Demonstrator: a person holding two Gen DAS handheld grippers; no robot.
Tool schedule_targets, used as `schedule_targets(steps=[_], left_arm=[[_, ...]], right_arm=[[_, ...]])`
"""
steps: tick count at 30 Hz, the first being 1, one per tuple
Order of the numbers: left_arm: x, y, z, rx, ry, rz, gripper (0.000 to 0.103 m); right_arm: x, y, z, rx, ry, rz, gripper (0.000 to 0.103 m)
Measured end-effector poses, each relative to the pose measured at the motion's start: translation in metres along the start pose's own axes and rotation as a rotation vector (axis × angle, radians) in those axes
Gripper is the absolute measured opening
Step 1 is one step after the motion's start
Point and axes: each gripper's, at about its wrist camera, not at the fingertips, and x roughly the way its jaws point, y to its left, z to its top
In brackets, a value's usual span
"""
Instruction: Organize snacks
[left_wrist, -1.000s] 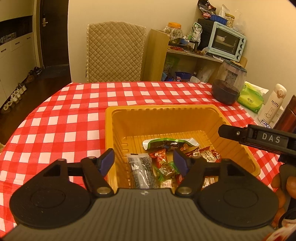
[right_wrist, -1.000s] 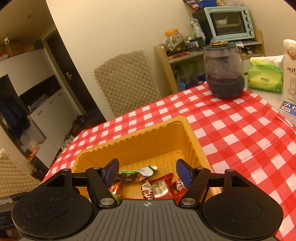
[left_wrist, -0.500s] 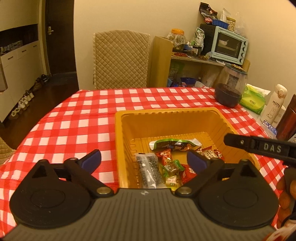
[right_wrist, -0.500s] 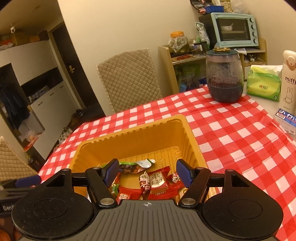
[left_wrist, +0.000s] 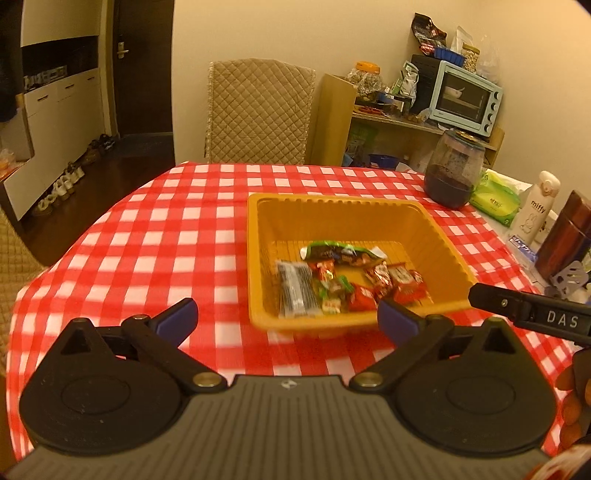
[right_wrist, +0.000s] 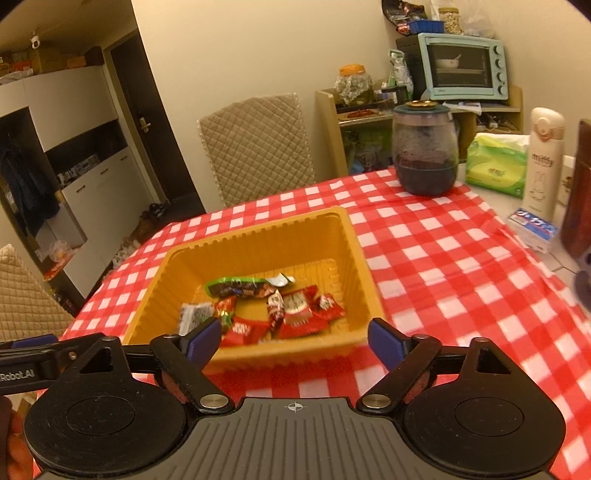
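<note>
On the red-and-white checked worktop sits an orange tray with the snacks piled on its floor: a green-and-dark packet at the far side, a grey striped packet to the left, and red wrapped sweets between. Just short of the tray's near rim, the left hand-held gripper stands spread wide with nothing between its blue pads. Beside it, the right hand-held gripper has its jaws opening, also empty, framing the tray's near wall.
</note>
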Motion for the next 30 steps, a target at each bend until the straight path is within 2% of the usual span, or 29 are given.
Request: schedule_targets(steps=[5,15,30], left_arm=[[-0.045,-0.006,-0.019,-0.005,-0.011,0.025,0.102],[-0.135,-0.018,-0.059,-0.029,-0.014,0.07,0.103],[-0.234,-0.034,-0.089,-0.083,-0.059,0.107,0.103]], right_arm=[[-0.041,0.006,-0.018,-0.047,0.001,-0.003,0.093],[-0.113,0.011,-0.049,-0.041,0.059,0.007,0.093],[-0.218,0.04,-0.069,-0.105,0.032,0.026,0.093]])
